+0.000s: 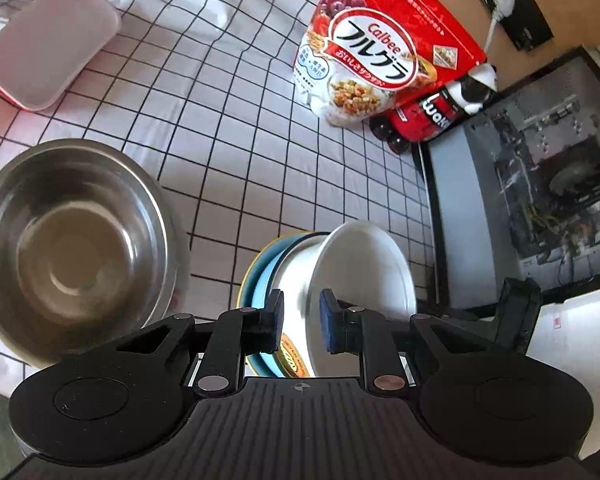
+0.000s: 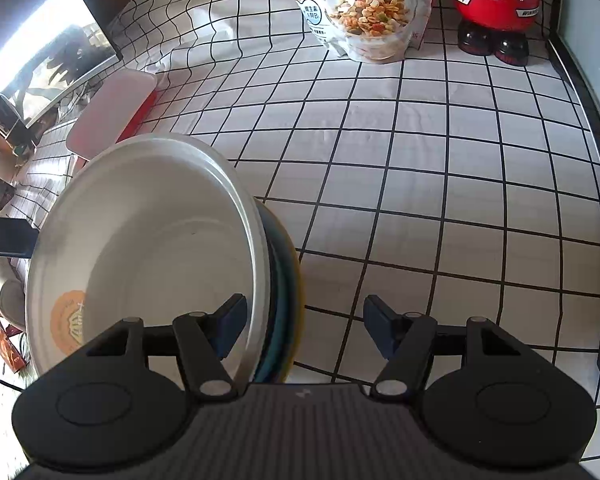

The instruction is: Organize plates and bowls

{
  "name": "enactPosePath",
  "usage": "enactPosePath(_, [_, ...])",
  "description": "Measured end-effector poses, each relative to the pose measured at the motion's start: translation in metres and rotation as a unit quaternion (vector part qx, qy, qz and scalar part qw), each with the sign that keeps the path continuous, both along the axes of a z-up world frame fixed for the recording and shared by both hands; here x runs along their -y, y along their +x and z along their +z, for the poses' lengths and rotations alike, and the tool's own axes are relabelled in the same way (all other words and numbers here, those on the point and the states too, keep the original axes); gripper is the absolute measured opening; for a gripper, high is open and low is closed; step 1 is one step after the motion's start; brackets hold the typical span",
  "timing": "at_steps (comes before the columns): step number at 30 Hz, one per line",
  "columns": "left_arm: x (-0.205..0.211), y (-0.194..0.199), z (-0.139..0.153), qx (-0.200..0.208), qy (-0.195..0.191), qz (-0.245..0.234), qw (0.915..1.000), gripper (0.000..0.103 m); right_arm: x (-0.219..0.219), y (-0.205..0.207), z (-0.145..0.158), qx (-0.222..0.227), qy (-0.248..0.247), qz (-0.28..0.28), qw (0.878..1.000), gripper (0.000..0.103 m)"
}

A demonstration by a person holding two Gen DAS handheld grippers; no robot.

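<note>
Open checked counter (image 2: 440,200) lies right of the tilted white bowl (image 2: 148,240); the cereal bag (image 2: 364,8) and red bottle (image 2: 496,4) block the far edge.

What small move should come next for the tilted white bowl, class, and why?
Probably lower the white bowl flat into the blue bowl: it stands tilted on edge against it, the left gripper pinches its rim, and the right gripper stands open around both rims.

shiny steel bowl (image 1: 76,248), glossy white bowl (image 2: 148,256)
</note>
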State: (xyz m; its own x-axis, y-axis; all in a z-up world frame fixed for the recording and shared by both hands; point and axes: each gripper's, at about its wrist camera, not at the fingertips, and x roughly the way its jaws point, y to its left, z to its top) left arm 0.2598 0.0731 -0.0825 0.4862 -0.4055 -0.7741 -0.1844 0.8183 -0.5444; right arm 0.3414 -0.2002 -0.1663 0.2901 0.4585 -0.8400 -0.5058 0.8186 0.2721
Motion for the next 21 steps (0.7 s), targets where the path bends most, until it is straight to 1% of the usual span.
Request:
enactPosePath(1, [0.004,0.000,0.001,0.001,0.027,-0.001,0.9996,0.031,-0.001,0.000,0.000,-0.001,0.000,0.001,1.000,0.065])
enactPosePath(2, [0.007,0.002,0.002,0.002,0.051,-0.003,0.9987,0.038,-0.001,0.000,0.000,-0.001,0.000,0.003,1.000,0.065])
enactPosePath(3, [0.011,0.002,0.003,0.003,0.077,-0.006,0.9970,0.053,-0.002,0.000,-0.001,-0.002,-0.001,0.004,1.000,0.065])
enactPosePath(4, [0.016,0.003,0.004,0.006,0.108,-0.009,0.9941,0.064,-0.003,0.000,-0.001,-0.002,-0.001,0.006,1.000,0.065])
enactPosePath(5, [0.021,0.003,0.004,0.009,0.130,-0.014,0.9914,0.066,-0.003,0.000,-0.001,-0.003,-0.001,0.007,1.000,0.065])
enactPosePath(6, [0.023,0.004,0.002,0.005,0.137,-0.019,0.9904,0.064,-0.003,0.000,-0.002,-0.004,0.000,0.008,1.000,0.065])
enactPosePath(8, [0.025,0.008,-0.011,-0.016,0.118,-0.025,0.9925,0.062,-0.002,0.002,-0.002,-0.005,0.002,0.008,1.000,0.065])
enactPosePath(10, [0.024,0.014,-0.024,-0.033,0.104,-0.023,0.9937,0.065,-0.002,0.003,-0.003,-0.006,0.004,0.008,1.000,0.065])
enactPosePath(12, [0.023,0.022,-0.035,-0.045,0.092,-0.017,0.9946,0.065,-0.002,0.006,-0.004,-0.010,0.008,0.007,1.000,0.065])
enactPosePath(14, [0.022,0.031,-0.042,-0.054,0.080,-0.014,0.9952,0.062,-0.001,0.008,-0.005,-0.016,0.014,0.004,1.000,0.065])
enactPosePath(18, [0.016,0.046,-0.055,-0.078,0.034,-0.019,0.9962,0.061,0.003,0.016,-0.010,-0.047,0.036,-0.013,0.998,0.066])
enactPosePath(21, [0.018,0.050,-0.062,-0.091,0.025,-0.032,0.9950,0.060,0.005,0.016,-0.014,-0.075,0.052,-0.020,0.996,0.066])
